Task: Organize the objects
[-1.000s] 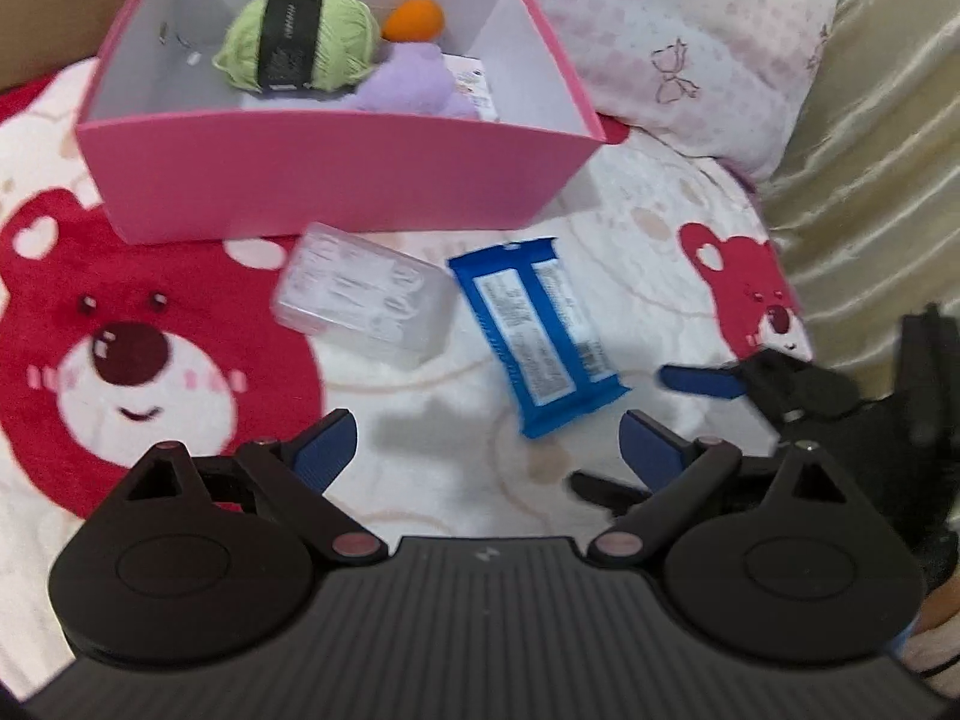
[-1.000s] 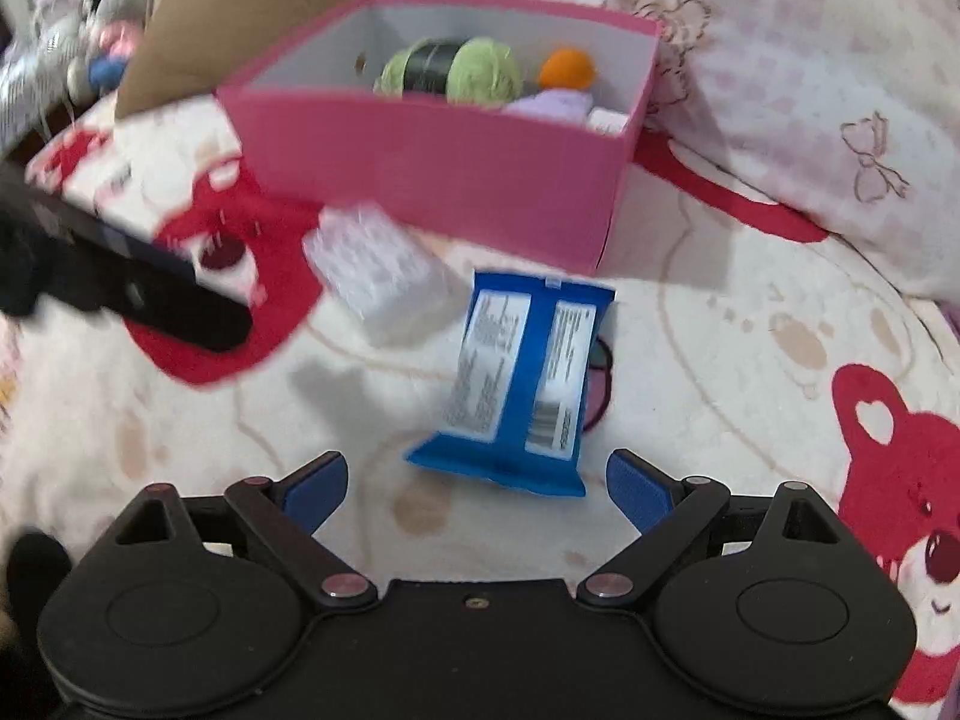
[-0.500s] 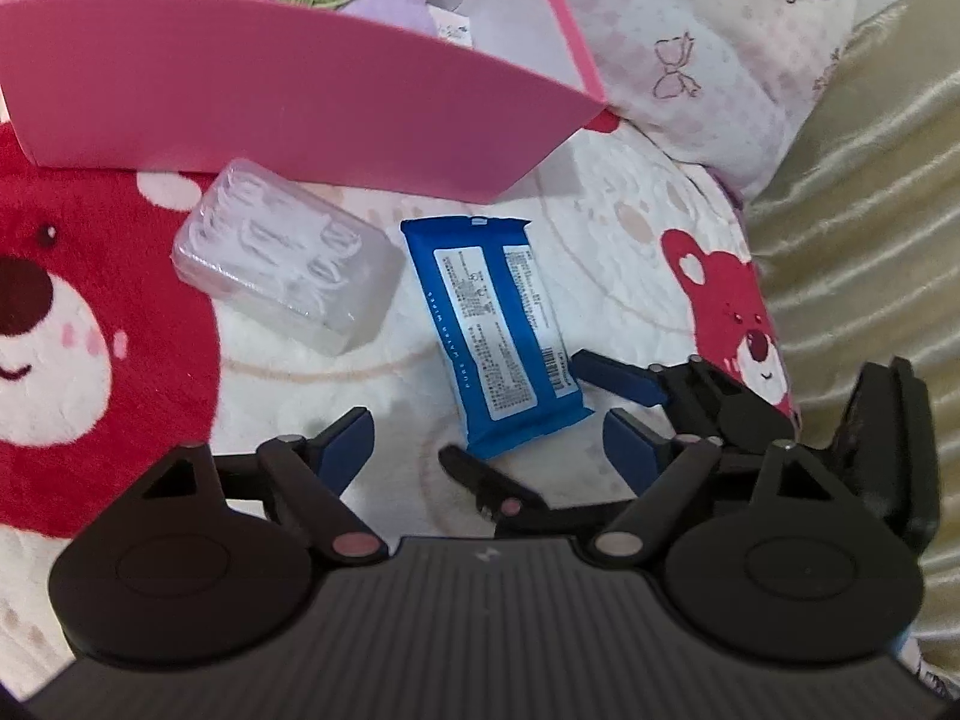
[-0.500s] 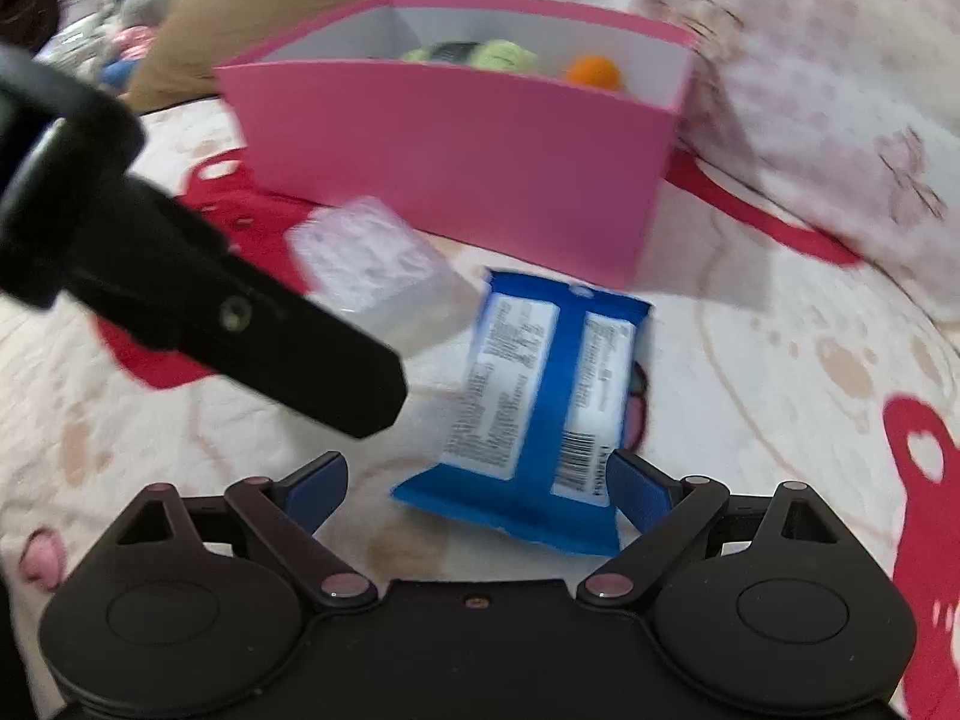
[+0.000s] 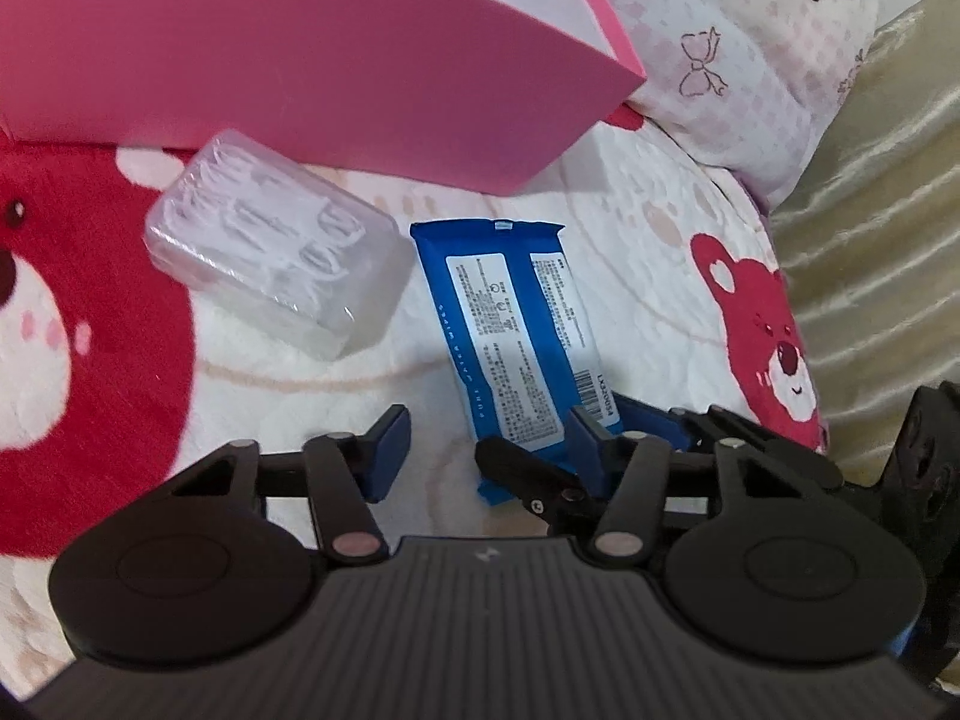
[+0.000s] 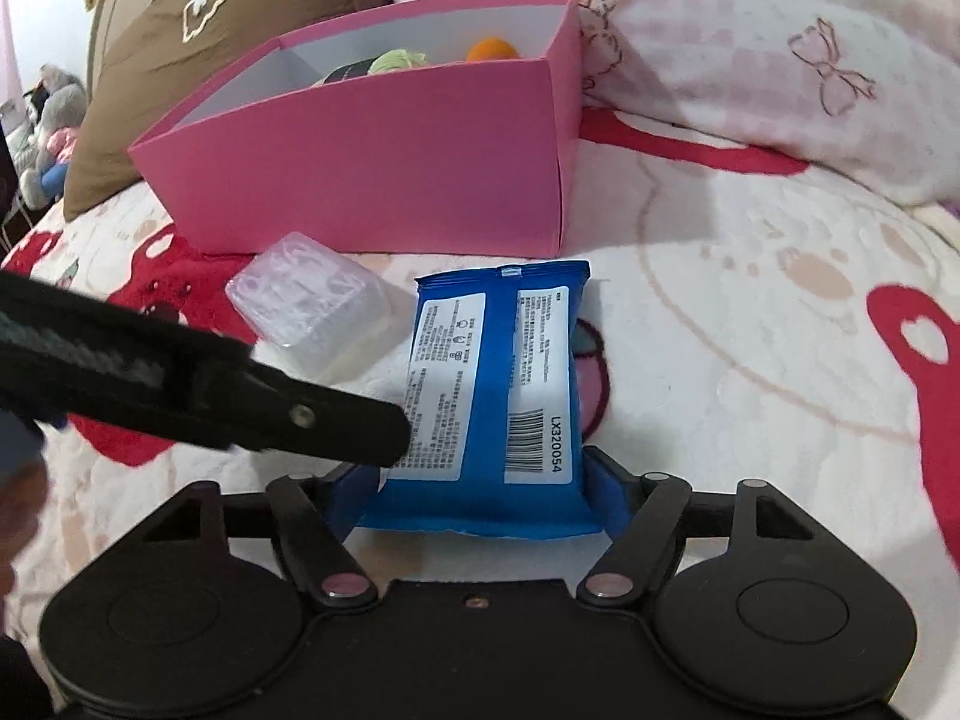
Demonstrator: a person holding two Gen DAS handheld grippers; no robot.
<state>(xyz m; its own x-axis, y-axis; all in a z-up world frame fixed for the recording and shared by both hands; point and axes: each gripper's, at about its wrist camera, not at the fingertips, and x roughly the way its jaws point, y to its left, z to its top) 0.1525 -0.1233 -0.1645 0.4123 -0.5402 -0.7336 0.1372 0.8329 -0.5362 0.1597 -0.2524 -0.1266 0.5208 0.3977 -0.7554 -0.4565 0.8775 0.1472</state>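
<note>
progress: pink box (image 6: 384,162) already holds yarn and an orange item – two things left out | clear ribbed plastic case (image 6: 312,306) left-front of the box, rigid | blue wipes pack (image 6: 498,396) front of the box, soft glossy film | left tongs (image 5: 486,450) partly closed, empty | right tongs (image 6: 474,495) closing around pack's near end – contact unclear

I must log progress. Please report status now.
Right tool just closing, blue pack between pads. Left tool closing too, nothing gripped, crowding the pack. Clear box beside it.
</note>
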